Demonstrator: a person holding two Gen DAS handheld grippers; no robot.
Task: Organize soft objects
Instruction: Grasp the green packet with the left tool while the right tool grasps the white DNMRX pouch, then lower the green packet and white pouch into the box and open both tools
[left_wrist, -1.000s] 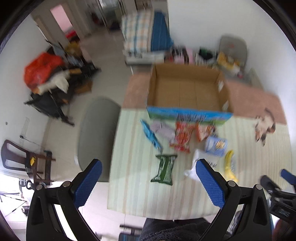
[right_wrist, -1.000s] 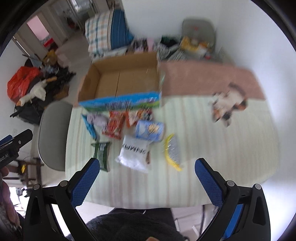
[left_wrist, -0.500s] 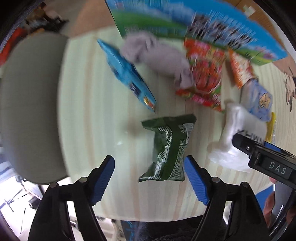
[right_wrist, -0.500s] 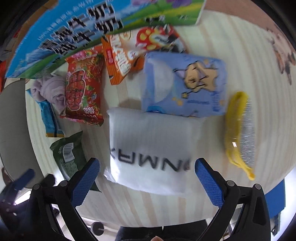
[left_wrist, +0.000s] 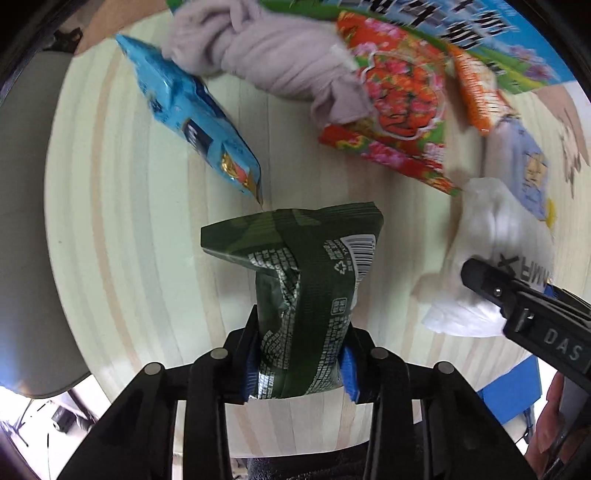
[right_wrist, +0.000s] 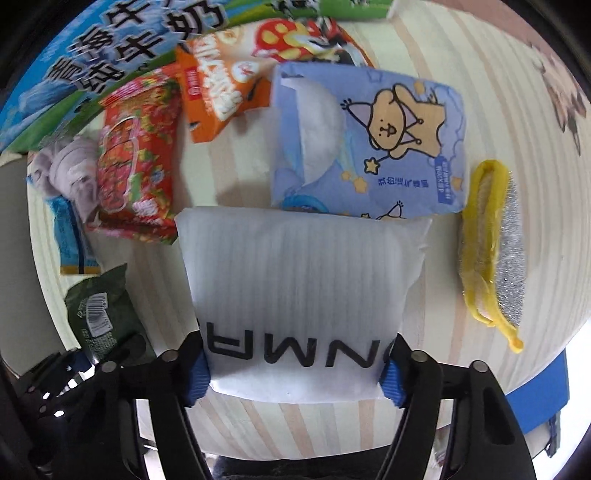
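Your left gripper (left_wrist: 298, 363) jaws are pinching the lower end of the green packet (left_wrist: 303, 291). Your right gripper (right_wrist: 295, 373) jaws are squeezing the near edge of the white pouch (right_wrist: 295, 288), both lying on the bench (left_wrist: 122, 236).

Pale striped wooden surface (left_wrist: 129, 221) carries everything in view; stripes run light green and cream. Grey rounded chair seat (left_wrist: 22, 221) sits just beside the surface's left edge in the left wrist view. A pinkish mat (left_wrist: 569, 118) with a printed animal figure (right_wrist: 565, 99) lies at the far right. Blue flat piece (right_wrist: 535, 402) juts out under the surface's near right edge; what it is cannot be told.
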